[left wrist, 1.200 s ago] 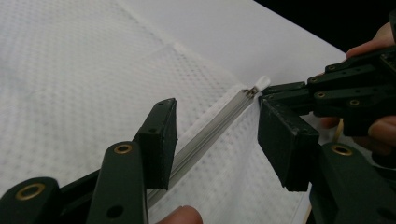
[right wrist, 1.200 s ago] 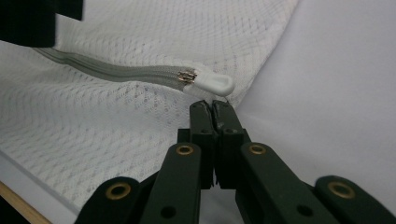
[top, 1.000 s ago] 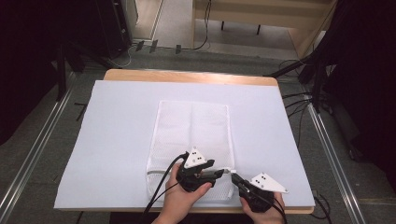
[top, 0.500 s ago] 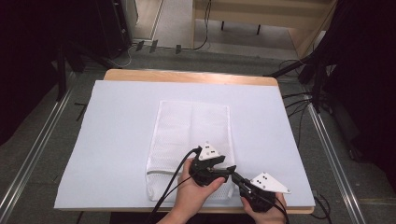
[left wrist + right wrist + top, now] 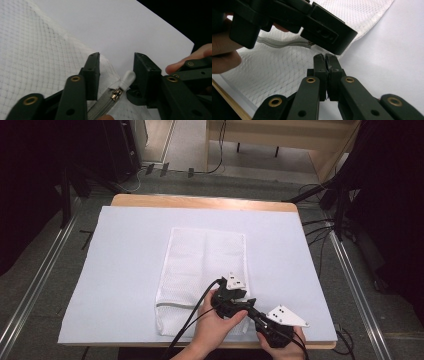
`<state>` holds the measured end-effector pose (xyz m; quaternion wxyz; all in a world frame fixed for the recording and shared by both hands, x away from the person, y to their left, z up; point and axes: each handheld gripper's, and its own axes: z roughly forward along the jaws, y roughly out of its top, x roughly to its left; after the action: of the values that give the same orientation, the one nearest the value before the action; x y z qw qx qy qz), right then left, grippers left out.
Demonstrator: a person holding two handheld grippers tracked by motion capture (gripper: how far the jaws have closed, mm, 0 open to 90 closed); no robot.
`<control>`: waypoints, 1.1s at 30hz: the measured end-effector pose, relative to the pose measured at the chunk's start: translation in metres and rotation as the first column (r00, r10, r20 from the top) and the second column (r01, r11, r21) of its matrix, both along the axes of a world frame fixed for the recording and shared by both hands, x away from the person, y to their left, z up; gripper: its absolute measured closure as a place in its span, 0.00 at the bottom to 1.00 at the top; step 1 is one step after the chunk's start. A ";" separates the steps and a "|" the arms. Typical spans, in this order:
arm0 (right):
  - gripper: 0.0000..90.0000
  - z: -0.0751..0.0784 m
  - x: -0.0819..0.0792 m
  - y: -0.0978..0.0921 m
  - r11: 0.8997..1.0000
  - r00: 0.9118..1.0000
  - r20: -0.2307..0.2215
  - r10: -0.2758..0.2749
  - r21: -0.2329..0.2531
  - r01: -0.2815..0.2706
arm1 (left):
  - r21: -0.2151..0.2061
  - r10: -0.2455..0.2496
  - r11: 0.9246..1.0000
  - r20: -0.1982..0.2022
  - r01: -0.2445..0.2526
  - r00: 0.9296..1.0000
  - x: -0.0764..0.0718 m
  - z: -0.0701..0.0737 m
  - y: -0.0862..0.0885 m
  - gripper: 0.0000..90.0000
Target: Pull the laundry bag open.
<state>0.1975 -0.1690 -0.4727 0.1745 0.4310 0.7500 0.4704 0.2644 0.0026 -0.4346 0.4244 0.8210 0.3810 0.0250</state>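
Left gripper (image 5: pixel 116 75) jaws astride zipper pull (image 5: pixel 126 78).

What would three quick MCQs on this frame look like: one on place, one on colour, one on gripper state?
1. Where is the zipper pull?
A. between the left gripper's open jaws
B. at the bag's far edge
C. off the table

2. What colour is the mesh bag?
A. black
B. white
C. blue

3. How do the right gripper's jaws stand?
A. wide apart
B. clamped on the zipper pull
C. pressed together

Answers:
1. A: the left gripper view shows the pull in the gap of the left gripper, one jaw on each side.
2. B: the bag is white in the high view.
3. C: the right gripper view shows the jaw tips meeting with no gap.
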 end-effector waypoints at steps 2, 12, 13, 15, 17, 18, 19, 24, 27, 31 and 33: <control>1.00 0.000 0.000 0.000 1.000 1.000 0.001 0.002 -0.002 -0.002 | -0.013 -0.014 1.000 -0.011 0.014 1.000 0.001 0.001 0.003 0.73; 1.00 -0.001 0.002 -0.001 1.000 1.000 -0.004 -0.004 0.002 0.004 | -0.071 -0.017 0.997 -0.016 0.016 1.000 -0.001 0.011 0.021 0.84; 1.00 0.000 0.002 -0.001 1.000 1.000 -0.004 -0.002 0.003 0.002 | -0.071 -0.023 0.997 -0.020 0.021 1.000 -0.002 0.012 0.022 0.85; 1.00 0.000 0.001 -0.001 1.000 1.000 -0.003 -0.002 0.004 0.002 | -0.069 -0.027 0.997 -0.025 0.025 0.999 -0.004 0.012 0.024 0.87; 1.00 0.001 0.001 -0.002 1.000 1.000 -0.001 -0.003 0.004 0.003 | -0.076 -0.026 0.997 -0.034 0.024 0.999 -0.005 0.011 0.027 0.89; 1.00 0.001 0.001 -0.002 1.000 1.000 -0.003 -0.005 0.009 0.005 | -0.075 -0.027 0.997 -0.036 0.025 0.999 -0.005 0.011 0.029 0.90; 1.00 0.001 0.002 -0.003 1.000 1.000 -0.003 -0.004 0.013 0.004 | -0.082 -0.024 0.996 -0.043 0.021 0.999 -0.005 0.010 0.032 0.90; 1.00 0.001 0.002 -0.003 1.000 1.000 -0.001 -0.009 0.018 0.009 | -0.084 -0.032 0.996 -0.060 0.027 0.998 -0.004 0.009 0.036 0.92; 1.00 0.001 0.002 -0.002 1.000 1.000 0.000 -0.008 0.014 0.008 | -0.087 -0.034 0.996 -0.070 0.028 0.997 -0.004 0.007 0.037 0.92; 1.00 0.002 0.002 -0.003 1.000 1.000 -0.007 -0.009 0.021 0.009 | -0.076 -0.043 0.996 -0.073 0.037 0.996 -0.004 0.006 0.038 0.93; 1.00 0.002 0.002 -0.004 1.000 1.000 -0.003 -0.006 0.028 0.006 | -0.073 -0.052 0.996 -0.072 0.047 0.996 -0.004 0.006 0.038 0.96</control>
<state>0.1999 -0.1731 -0.4706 0.1689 0.4363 0.7422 0.4798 0.2602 0.0405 -0.4286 0.4395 0.8150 0.3766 -0.0292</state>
